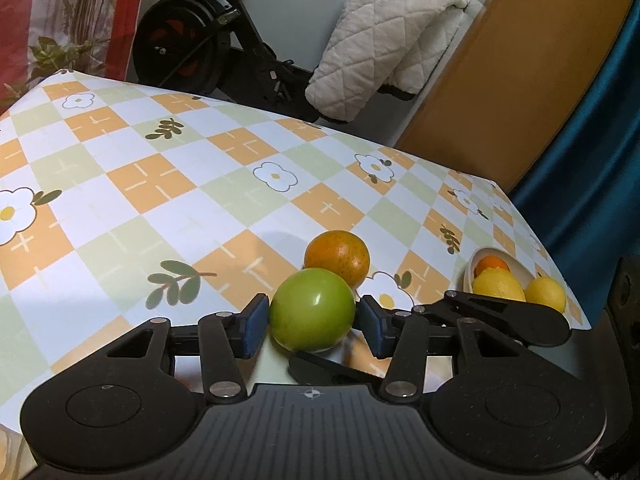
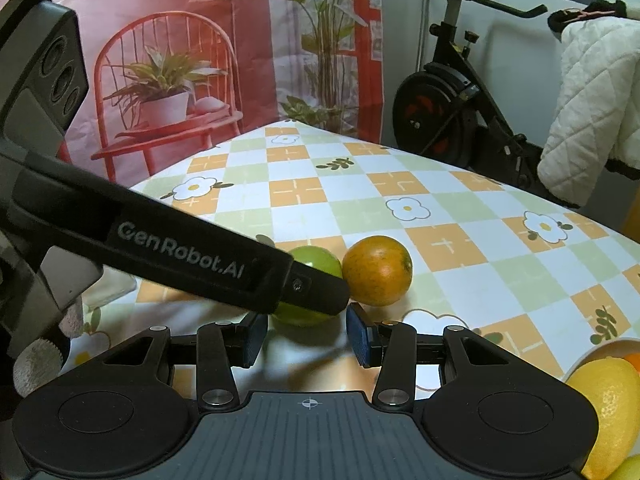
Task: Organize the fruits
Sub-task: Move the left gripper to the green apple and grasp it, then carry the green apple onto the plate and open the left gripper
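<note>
The green fruit (image 1: 312, 310) sits on the counter (image 1: 160, 184), which wears a checkered cloth, and everything else places itself around that fruit. Just behind it, touching or nearly so, lies an orange (image 1: 337, 258). Off to its right, near the counter's right edge, stands a cream bowl (image 1: 516, 268) holding an orange and a lemon (image 1: 498, 285), with a second lemon (image 1: 545, 293) beside it. Beyond and to the left of the green fruit the counter is broad and bare up to its far edge, past which stand an exercise bike (image 1: 208, 48) and a quilted white blanket (image 1: 384, 40). The left gripper (image 1: 312, 320) tilts downward with the green fruit between its blue pads (image 1: 256, 326); the left pad meets the skin, the right pad shows a thin gap, so whether the jaws are grasping it cannot be told. The right gripper (image 2: 306, 336) points down just short of the green fruit, jaws partly apart and holding nothing, the left gripper's finger crossing above them.
</note>
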Demonstrator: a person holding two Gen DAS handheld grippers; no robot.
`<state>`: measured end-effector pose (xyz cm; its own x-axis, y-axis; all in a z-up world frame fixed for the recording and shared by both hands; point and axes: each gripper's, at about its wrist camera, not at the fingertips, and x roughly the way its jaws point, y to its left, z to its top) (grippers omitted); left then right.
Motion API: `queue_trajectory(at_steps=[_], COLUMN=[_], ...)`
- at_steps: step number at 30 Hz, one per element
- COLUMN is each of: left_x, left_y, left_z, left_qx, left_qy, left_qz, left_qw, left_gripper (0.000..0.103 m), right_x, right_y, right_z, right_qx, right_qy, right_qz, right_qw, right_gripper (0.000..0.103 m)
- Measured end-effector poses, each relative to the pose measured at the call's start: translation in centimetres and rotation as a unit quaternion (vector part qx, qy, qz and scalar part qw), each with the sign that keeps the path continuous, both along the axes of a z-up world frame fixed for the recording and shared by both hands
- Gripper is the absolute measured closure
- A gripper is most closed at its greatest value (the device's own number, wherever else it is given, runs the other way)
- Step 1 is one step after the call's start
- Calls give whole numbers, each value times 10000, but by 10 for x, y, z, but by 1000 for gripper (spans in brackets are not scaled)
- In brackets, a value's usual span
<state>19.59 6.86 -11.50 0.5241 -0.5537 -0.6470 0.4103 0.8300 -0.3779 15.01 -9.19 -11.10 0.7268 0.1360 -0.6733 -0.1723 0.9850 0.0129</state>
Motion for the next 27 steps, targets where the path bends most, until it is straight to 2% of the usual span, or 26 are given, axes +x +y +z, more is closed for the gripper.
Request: queue_trajectory(at_steps=[14,27], left_x=[-19,-49], left_y=[-4,-7], left_z=[2,5], left_qx=[67,-94], left_qy=[-138,-127], left_qz=[-170,-150], left_qw=[9997,9998], left_gripper=[52,52], right_x=[-4,-39], right_y=[-5,-5], right_z=[0,11], right_qx=[111,98], right_qy=[20,-120], right_qz=[-128,-169], right_qw=[9999,9997], right_gripper=[58,58])
